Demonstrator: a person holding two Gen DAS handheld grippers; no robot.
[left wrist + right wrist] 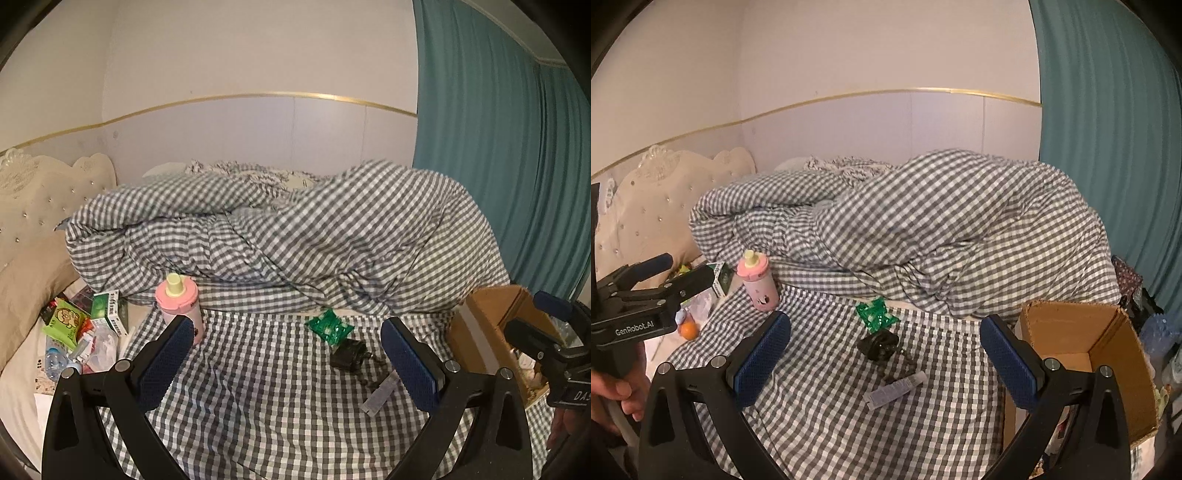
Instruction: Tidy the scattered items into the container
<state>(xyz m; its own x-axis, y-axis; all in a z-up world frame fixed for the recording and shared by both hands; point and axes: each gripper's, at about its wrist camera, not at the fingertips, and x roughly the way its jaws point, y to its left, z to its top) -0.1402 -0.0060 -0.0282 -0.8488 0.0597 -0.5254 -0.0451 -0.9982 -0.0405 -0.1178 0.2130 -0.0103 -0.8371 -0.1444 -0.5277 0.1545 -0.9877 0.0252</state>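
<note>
Where lettering shows, left gripper reads "GenRobot.AI".

on the checked sheet are counted: one pink bottle, one green packet, one black object and one small tube. one cardboard box is counted at the right. one orange is seen. the pile of packets at the left cannot be counted exactly.
</note>
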